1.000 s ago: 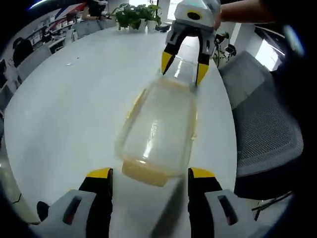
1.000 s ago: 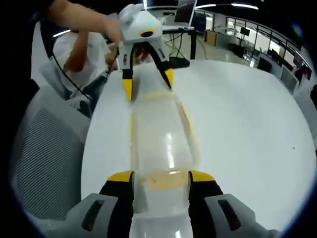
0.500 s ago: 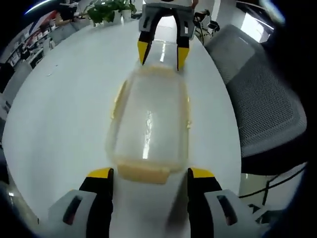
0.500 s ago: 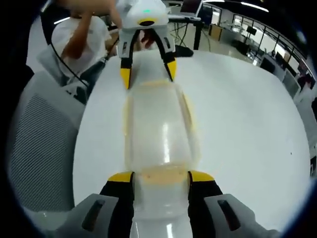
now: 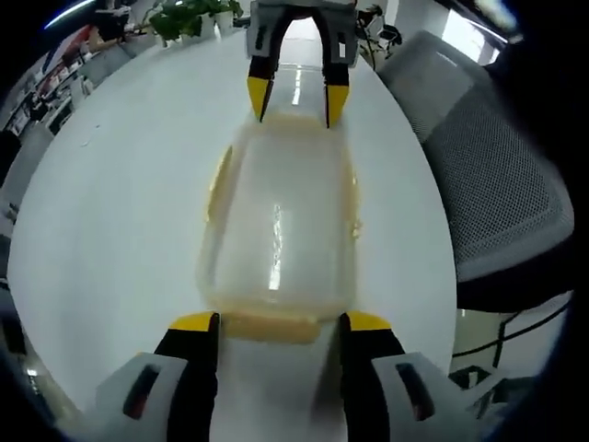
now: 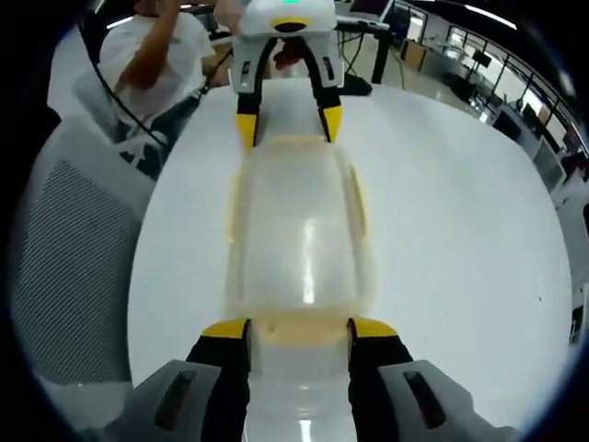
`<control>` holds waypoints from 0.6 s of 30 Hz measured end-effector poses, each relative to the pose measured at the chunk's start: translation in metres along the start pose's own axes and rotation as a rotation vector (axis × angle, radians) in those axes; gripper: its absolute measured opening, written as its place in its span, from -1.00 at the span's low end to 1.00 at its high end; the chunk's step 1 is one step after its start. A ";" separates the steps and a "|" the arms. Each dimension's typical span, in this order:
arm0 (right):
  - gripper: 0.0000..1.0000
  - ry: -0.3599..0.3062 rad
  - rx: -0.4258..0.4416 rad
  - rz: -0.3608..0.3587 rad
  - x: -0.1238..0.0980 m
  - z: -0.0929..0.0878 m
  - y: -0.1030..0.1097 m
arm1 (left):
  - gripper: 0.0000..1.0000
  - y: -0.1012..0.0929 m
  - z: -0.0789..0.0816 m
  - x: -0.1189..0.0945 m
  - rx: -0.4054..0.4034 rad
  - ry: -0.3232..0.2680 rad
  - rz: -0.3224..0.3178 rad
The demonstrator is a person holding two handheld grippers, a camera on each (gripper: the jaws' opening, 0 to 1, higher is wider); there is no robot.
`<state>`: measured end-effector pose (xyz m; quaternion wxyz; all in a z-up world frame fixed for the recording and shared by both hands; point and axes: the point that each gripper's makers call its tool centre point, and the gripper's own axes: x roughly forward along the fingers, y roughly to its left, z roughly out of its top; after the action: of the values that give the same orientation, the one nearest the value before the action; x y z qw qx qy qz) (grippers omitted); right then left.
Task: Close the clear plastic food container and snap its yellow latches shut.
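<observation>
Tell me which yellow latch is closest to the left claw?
The short-end latch lying between the left claw's tips. The long-side latches run farther along the container; the far one sits by the right claw.

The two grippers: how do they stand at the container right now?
The left gripper straddles the yellow latch at one short end of the clear container; the right gripper straddles the latch at the opposite end. They face each other. Both have open jaws, low on the white table.
</observation>
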<state>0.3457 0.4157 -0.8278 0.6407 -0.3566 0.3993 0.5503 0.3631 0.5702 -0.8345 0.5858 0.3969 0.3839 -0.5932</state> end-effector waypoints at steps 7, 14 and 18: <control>-0.23 0.022 -0.041 0.001 -0.001 -0.001 0.002 | -0.21 0.000 -0.002 -0.002 0.037 0.031 -0.016; -0.24 0.046 -0.067 -0.006 0.002 -0.002 0.002 | -0.22 -0.001 -0.002 -0.002 0.040 0.029 -0.010; -0.23 0.065 -0.082 -0.009 0.005 -0.004 0.000 | -0.23 -0.001 -0.003 -0.001 0.042 0.019 -0.010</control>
<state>0.3452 0.4138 -0.8341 0.6147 -0.4022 0.3954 0.5514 0.3624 0.5733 -0.8344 0.5707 0.4128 0.3791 -0.6002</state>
